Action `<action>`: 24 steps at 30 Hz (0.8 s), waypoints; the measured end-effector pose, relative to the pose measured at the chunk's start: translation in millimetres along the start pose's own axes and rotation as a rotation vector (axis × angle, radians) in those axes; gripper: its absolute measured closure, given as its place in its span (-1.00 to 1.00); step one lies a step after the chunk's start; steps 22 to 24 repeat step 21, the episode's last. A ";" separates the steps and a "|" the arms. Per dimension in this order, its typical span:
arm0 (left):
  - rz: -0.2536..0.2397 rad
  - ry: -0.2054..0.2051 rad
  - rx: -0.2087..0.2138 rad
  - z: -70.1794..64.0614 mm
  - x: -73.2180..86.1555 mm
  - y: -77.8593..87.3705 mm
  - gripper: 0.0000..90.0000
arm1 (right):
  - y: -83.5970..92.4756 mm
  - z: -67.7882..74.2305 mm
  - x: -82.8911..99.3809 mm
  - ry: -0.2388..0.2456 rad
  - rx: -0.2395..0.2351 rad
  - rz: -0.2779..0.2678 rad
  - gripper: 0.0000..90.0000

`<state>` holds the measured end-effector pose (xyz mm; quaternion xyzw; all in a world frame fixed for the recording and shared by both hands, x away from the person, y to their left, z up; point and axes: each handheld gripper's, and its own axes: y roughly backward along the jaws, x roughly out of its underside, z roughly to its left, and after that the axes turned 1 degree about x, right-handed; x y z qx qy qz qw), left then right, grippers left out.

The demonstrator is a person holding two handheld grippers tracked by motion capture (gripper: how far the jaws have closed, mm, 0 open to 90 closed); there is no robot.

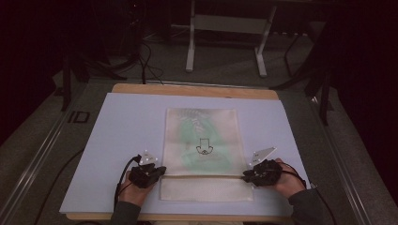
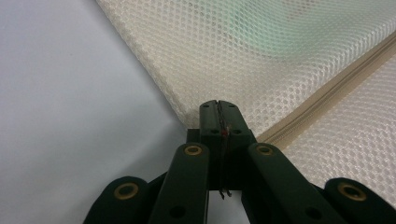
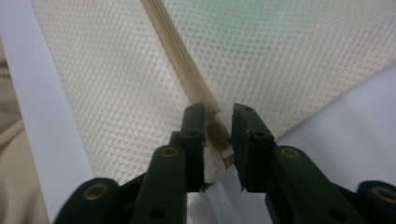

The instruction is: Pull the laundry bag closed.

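mesh bag (image 1: 202,140) lies flat mid-worktop (image 1: 122,126) on the pale lavender sheet, long axis 12-to-6, green printed item visible through the mesh in its upper part, small black logo (image 1: 204,147) near centre. Beige zipper (image 1: 202,176) runs 9-to-3 across the bag near its 6 o'clock end

left tool (image 1: 162,169) sits at the bag's 9 o'clock edge, right at the zipper end. Left gripper view: jaws pressed together, a thin red-and-dark sliver caught in the seam between them, tips touching the mesh edge (image 2: 187,60) just beside the zipper (image 2: 327,93). Cannot tell whether any fabric is actually pinched

right tool (image 1: 245,177) sits at the bag's 3 o'clock edge, on the other zipper end. Right gripper view: jaws apart with a clear gap, the zipper's end (image 3: 217,131) and a bit of white fabric corner lying between them, against the left jaw. Zipper tape (image 3: 177,51) runs away toward 11 o'clock

both hands come in from 6 o'clock, left hand (image 1: 131,191) and right hand (image 1: 290,182) resting on the sheet, cables trailing back. Worktop's wooden edge (image 1: 195,90) shows at 12 o'clock
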<state>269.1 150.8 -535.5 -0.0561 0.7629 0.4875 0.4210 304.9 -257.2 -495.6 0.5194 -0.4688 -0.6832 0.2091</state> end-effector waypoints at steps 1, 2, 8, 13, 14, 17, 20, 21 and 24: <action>-0.001 -0.001 0.000 -0.2 0.0 0.0 0.97 | 0.5 -0.2 -0.1 -0.001 0.003 -0.010 0.63; -0.001 -0.003 -0.003 -0.8 0.0 0.1 0.97 | 1.1 -0.4 0.1 -0.002 0.004 -0.017 0.60; -0.005 -0.017 -0.009 -3.1 -0.3 1.1 0.93 | 5.5 -1.6 3.3 -0.037 0.019 -0.090 0.44; -0.016 -0.029 -0.024 -4.4 -0.5 3.3 0.90 | 10.0 -5.5 6.4 -0.080 0.050 -0.143 0.32; -0.023 -0.030 -0.029 -4.6 -0.7 4.0 0.90 | 10.4 -7.0 7.6 -0.091 0.061 -0.153 0.30; -0.037 -0.031 -0.041 -4.2 -0.9 6.8 0.88 | 10.4 -9.8 10.9 -0.123 0.077 -0.165 0.28; -0.033 -0.030 -0.073 -2.6 -1.1 10.3 0.87 | 8.9 -11.7 13.9 -0.137 0.082 -0.157 0.31; -0.035 -0.028 -0.083 -1.3 -1.0 12.1 0.86 | 8.6 -12.4 14.8 -0.144 0.082 -0.156 0.30; -0.035 -0.028 -0.083 -1.3 -1.0 12.1 0.86 | 8.6 -12.4 14.8 -0.144 0.082 -0.156 0.30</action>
